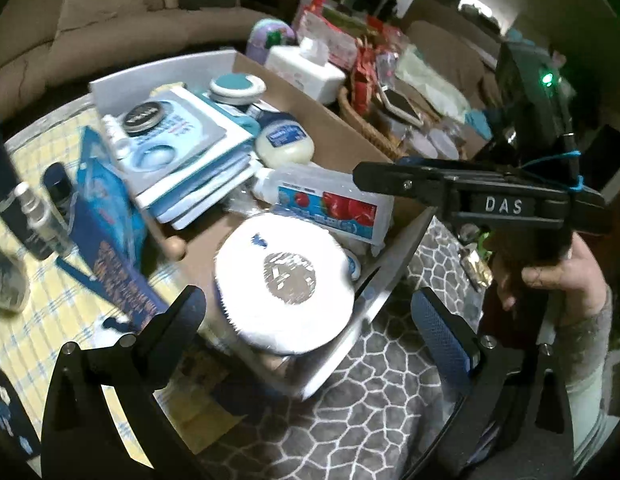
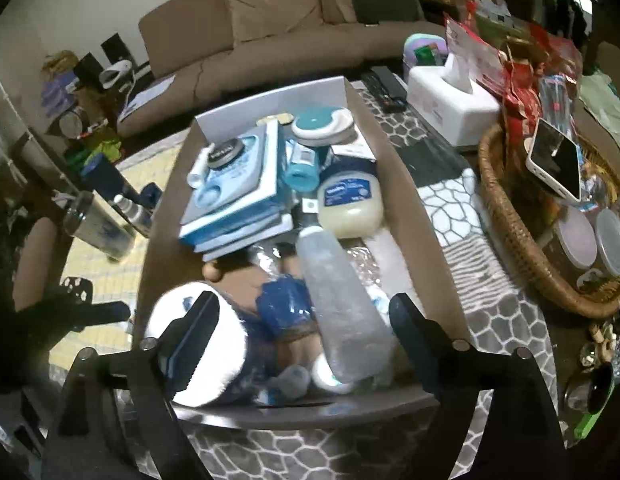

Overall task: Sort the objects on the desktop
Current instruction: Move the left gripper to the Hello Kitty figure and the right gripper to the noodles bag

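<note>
Sorting into a cardboard box (image 2: 405,184), both grippers hover at its near end with jaws spread wide and holding nothing. The left gripper (image 1: 310,320) frames a white tissue roll (image 1: 286,284) that stands on end in the box's near corner, probably set there because it fills the last free space. The right gripper (image 2: 306,320) hangs over a clear bottle (image 2: 341,304) lying lengthwise along the box floor, its flat pose keeping it below the rim. Farther into the box, a petroleum-jelly jar (image 2: 349,204) rests beside stacked blue-and-white packets (image 2: 238,200), flat items forming a base for a small dark tin (image 2: 224,154).

The left wrist view alone shows the bottle's red fruit label (image 1: 333,208), the blue packet (image 1: 110,236) leaning outside the box's left wall, and the right gripper's body (image 1: 505,204) held in a hand (image 1: 557,276). The right wrist view alone shows the wicker basket (image 2: 505,236) to the box's right, holding a phone (image 2: 553,164), and the tissue dispenser (image 2: 453,108) beyond it on the surface (image 2: 457,216).
</note>
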